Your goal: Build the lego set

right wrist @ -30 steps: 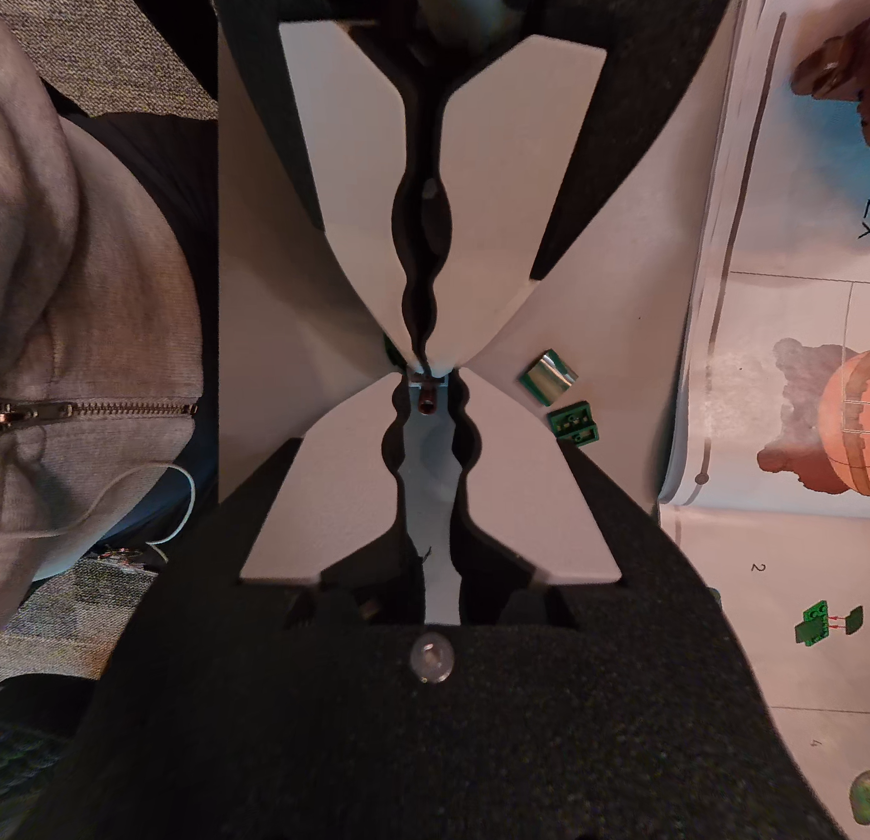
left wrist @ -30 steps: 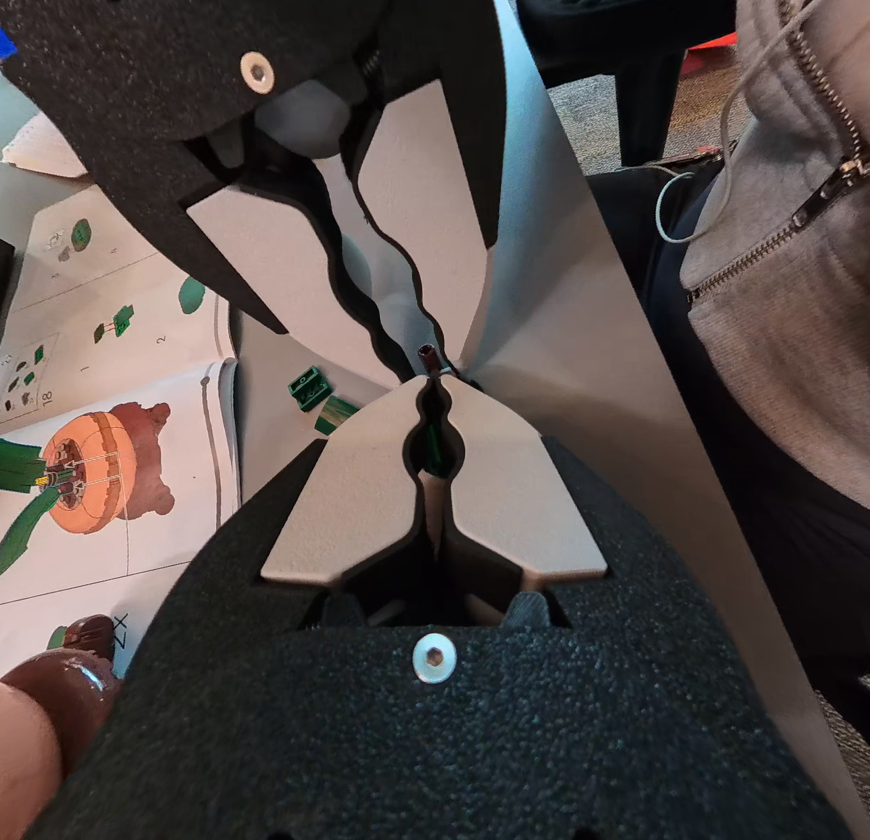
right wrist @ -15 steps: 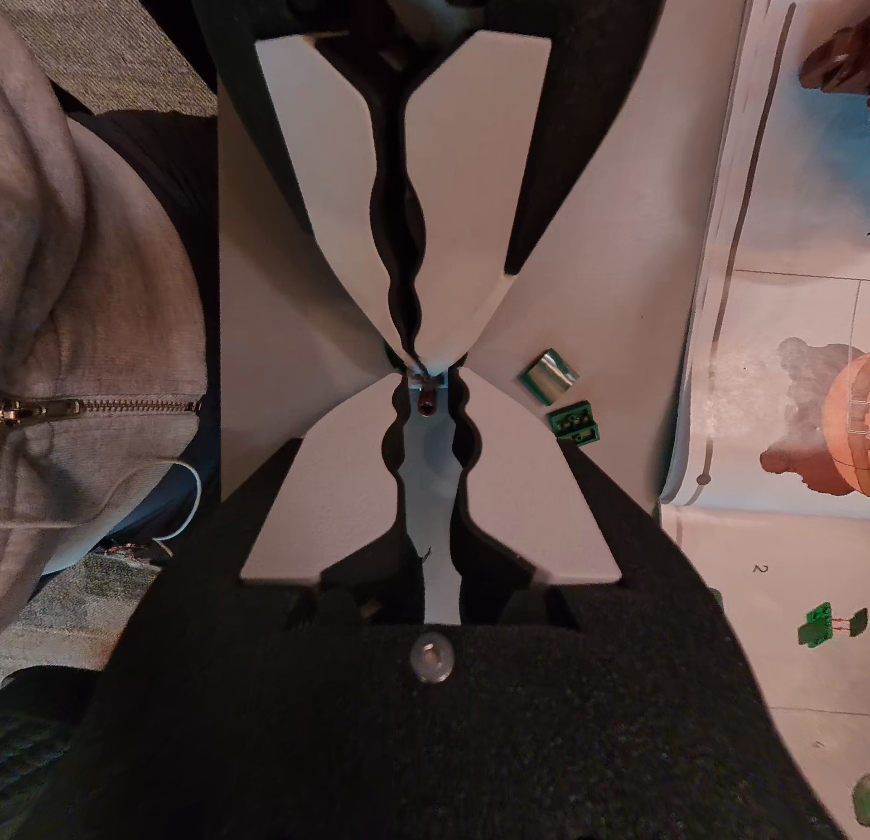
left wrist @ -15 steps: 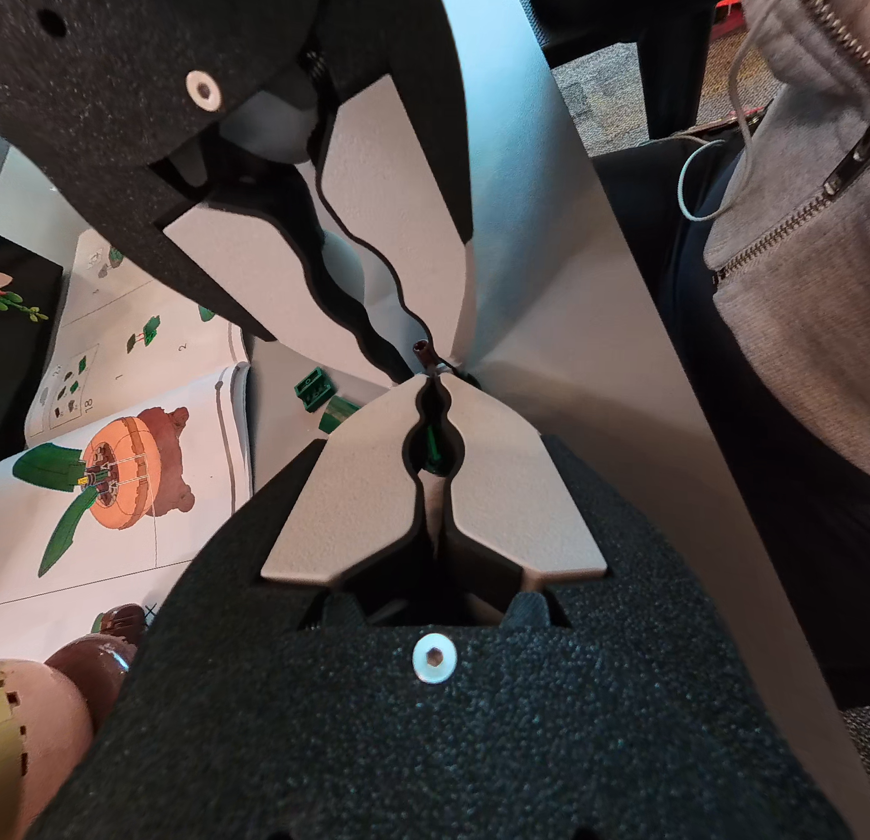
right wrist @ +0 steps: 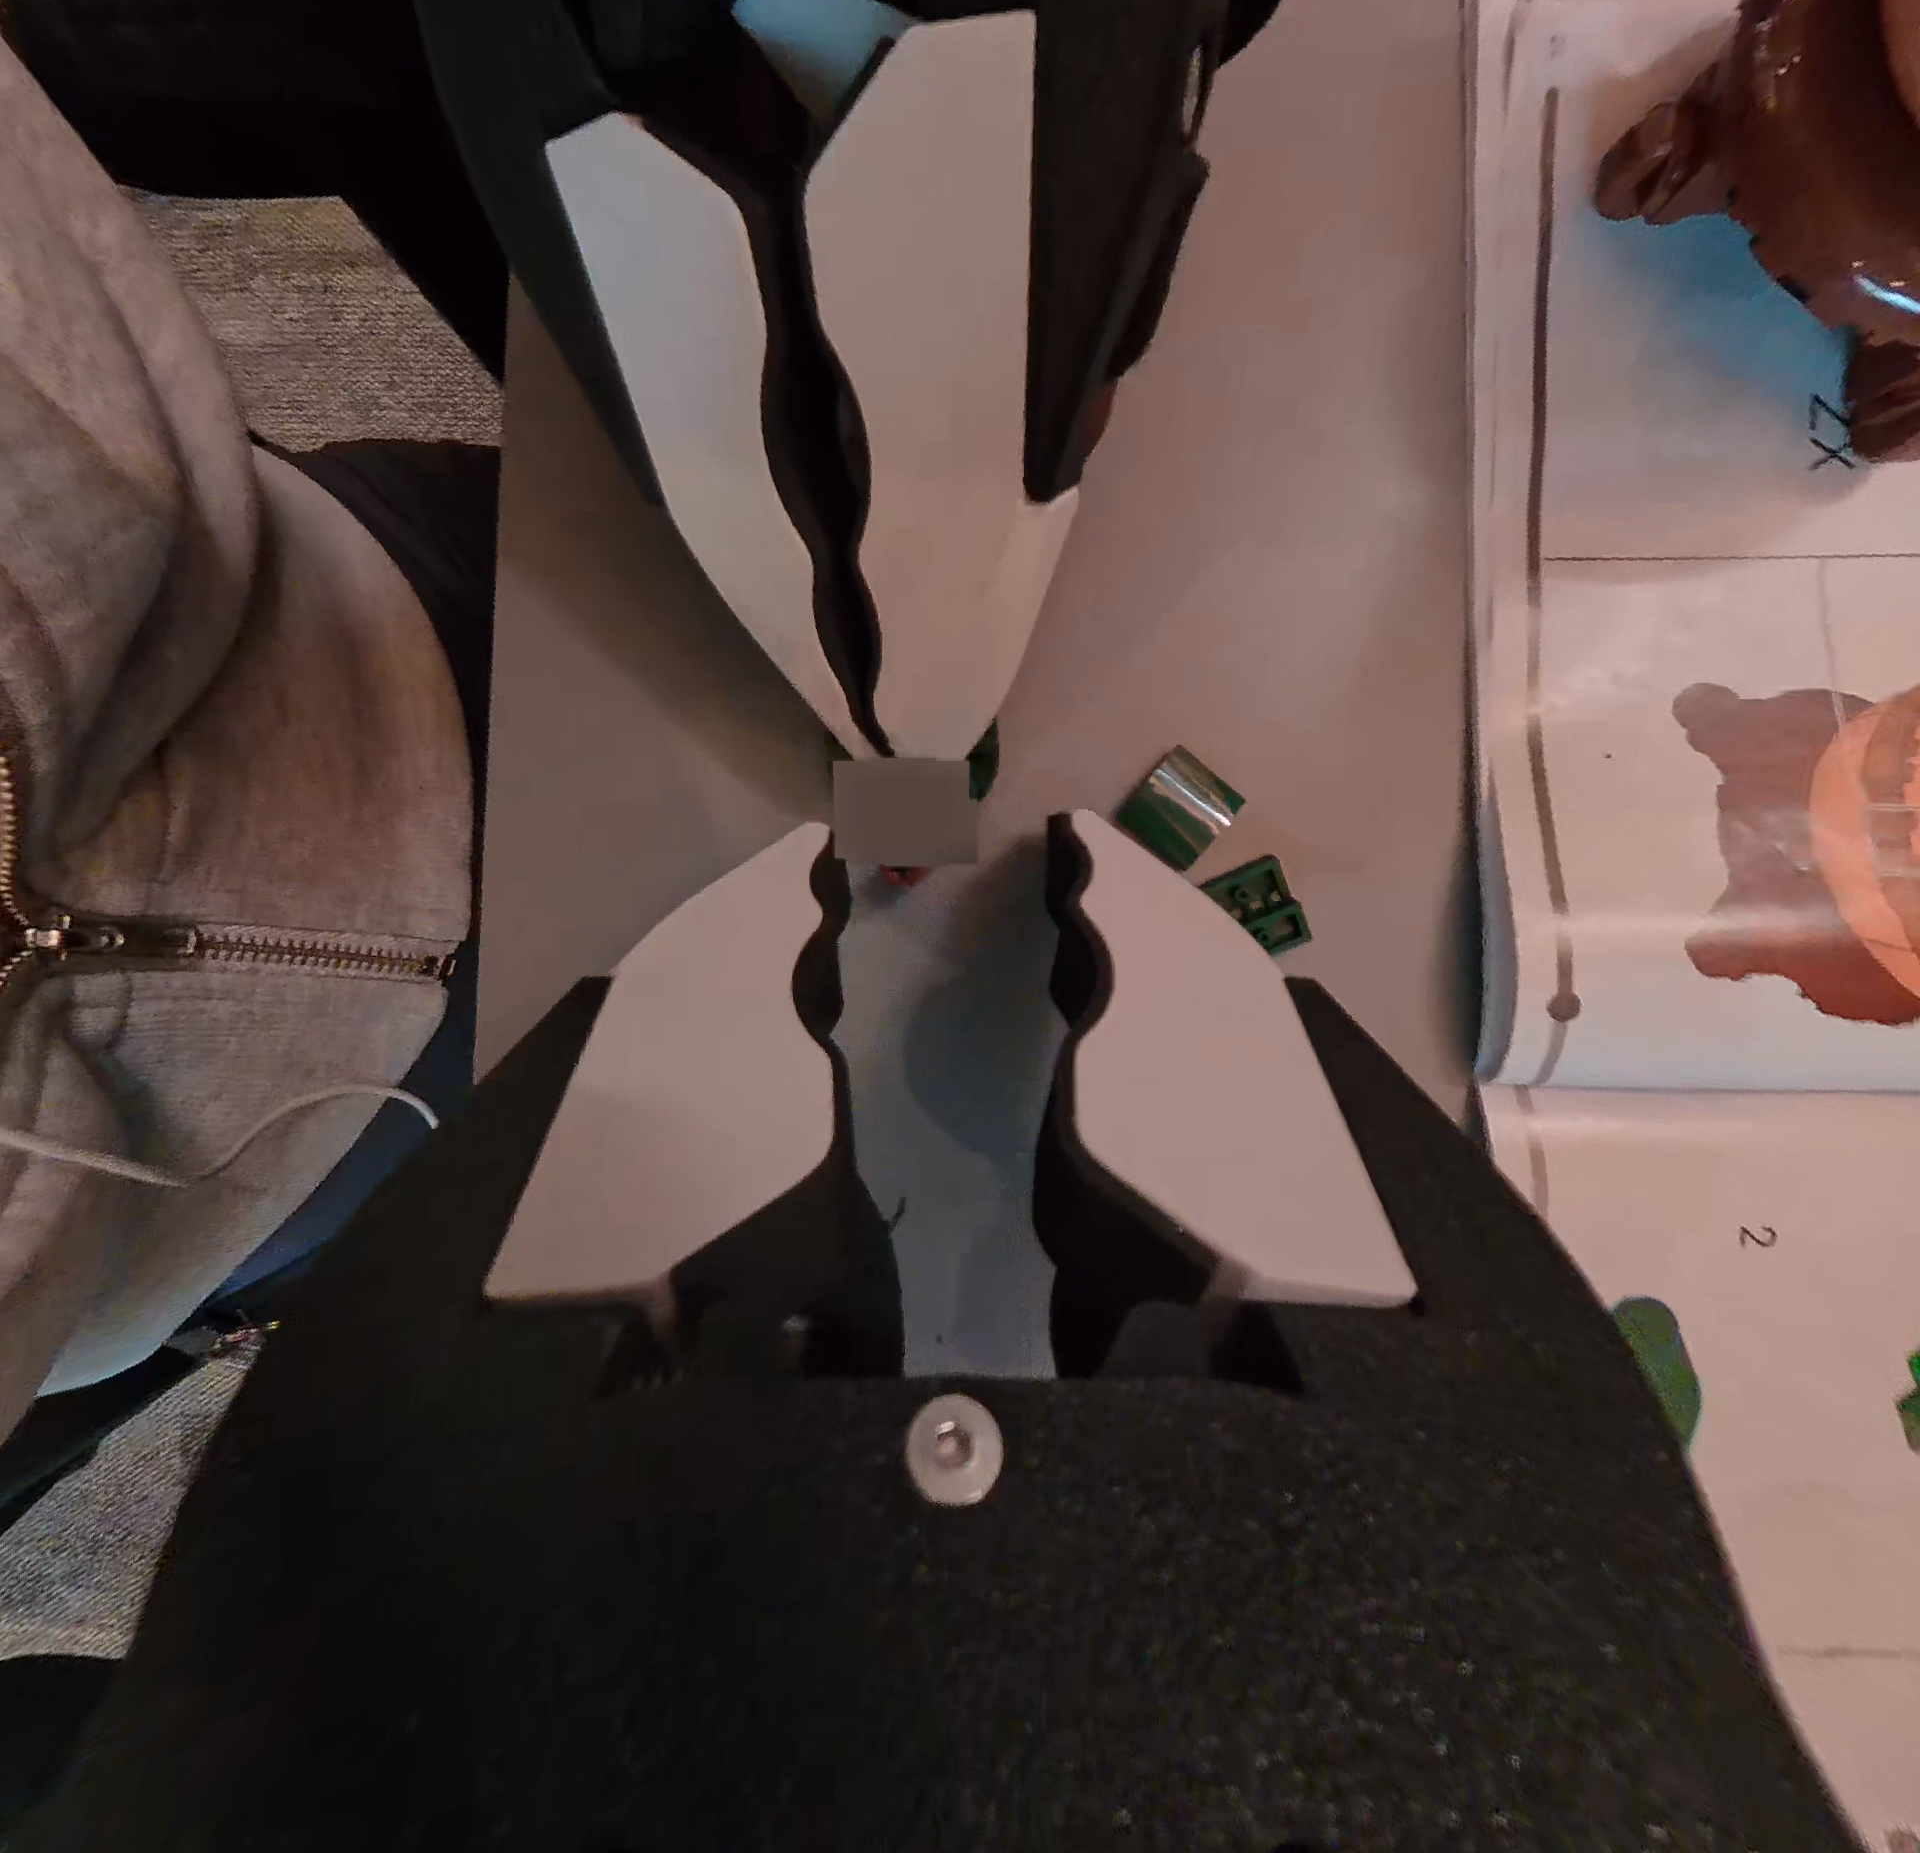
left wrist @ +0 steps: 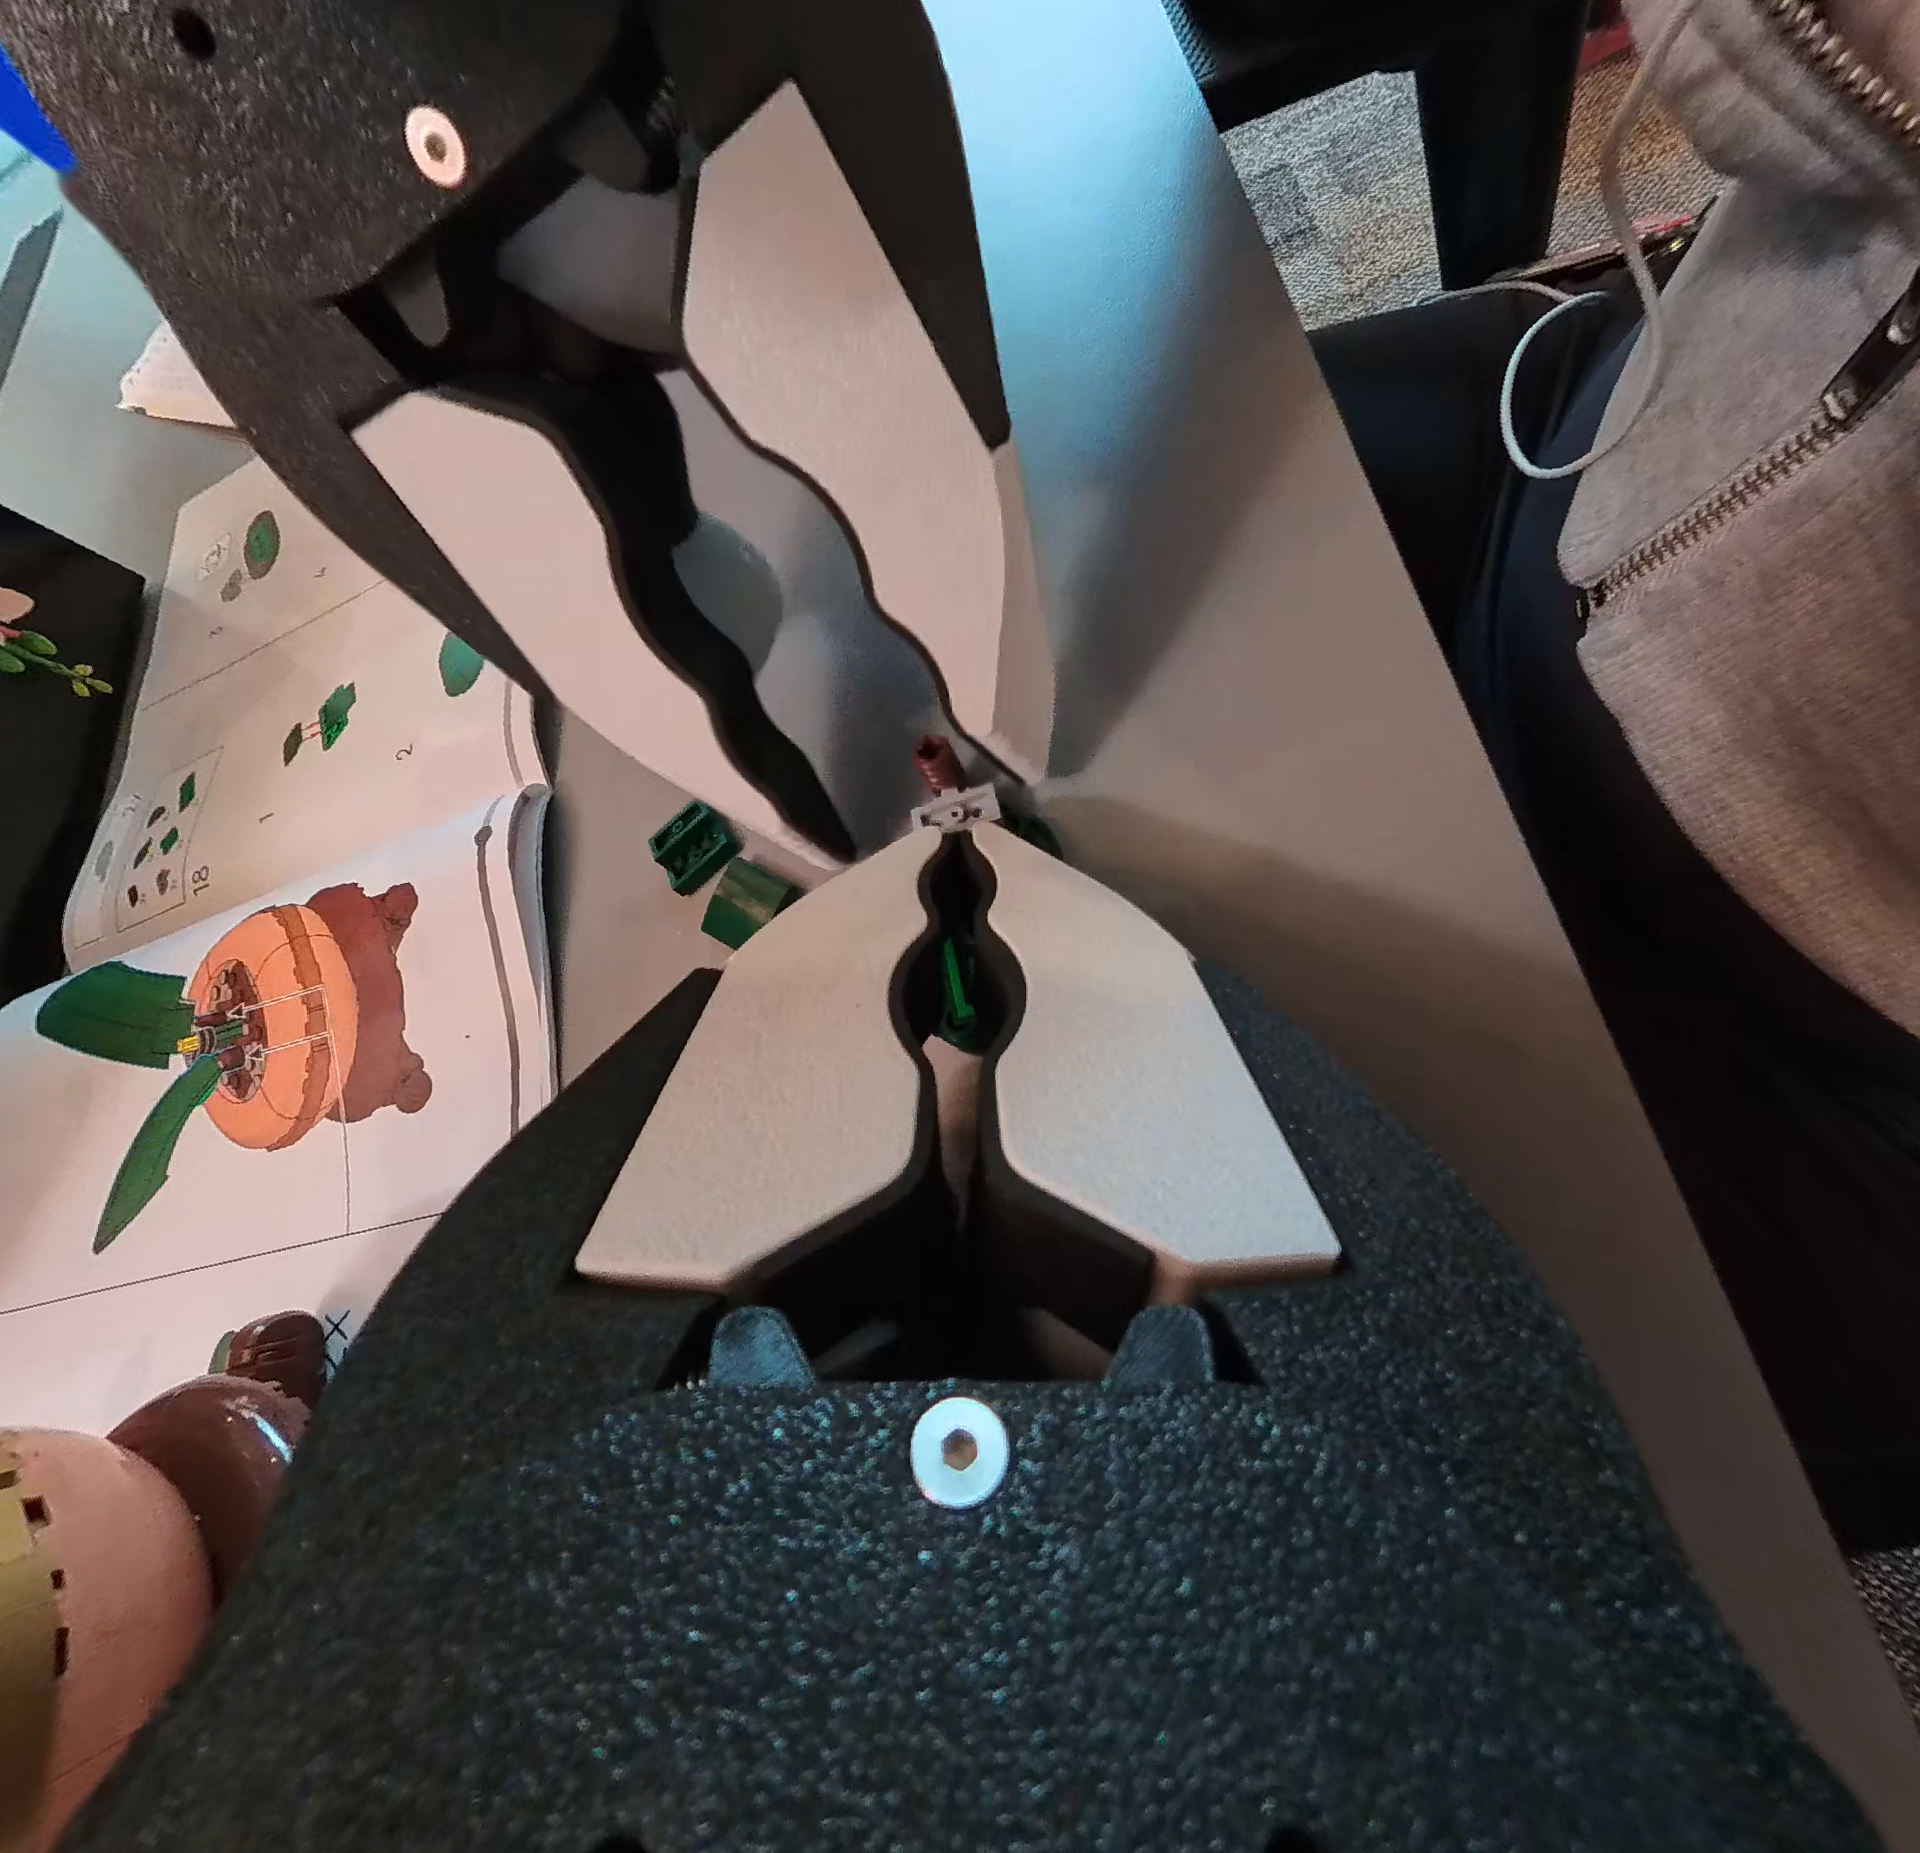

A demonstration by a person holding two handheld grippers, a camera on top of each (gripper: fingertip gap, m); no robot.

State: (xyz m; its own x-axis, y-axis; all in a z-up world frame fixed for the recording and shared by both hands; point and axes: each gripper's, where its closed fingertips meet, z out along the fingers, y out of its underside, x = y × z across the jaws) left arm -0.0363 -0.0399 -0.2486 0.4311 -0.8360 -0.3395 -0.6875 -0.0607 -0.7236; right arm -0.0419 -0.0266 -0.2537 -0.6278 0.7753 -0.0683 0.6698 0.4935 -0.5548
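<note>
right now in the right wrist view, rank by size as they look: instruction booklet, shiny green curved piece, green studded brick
1. instruction booklet, by far the largest
2. shiny green curved piece
3. green studded brick, only slightly smaller; they lie side by side, so nearness hardly matters

The right gripper, black with pale flat fingers, has its jaws spread apart over a light grey table. Facing it from the top, the left gripper has its jaws pressed together, tip to tip with the right one. A small reddish-brown piece peeks out between them. Just beside lie a shiny green curved brick and a green square brick. An open picture booklet lies to the right.
</note>
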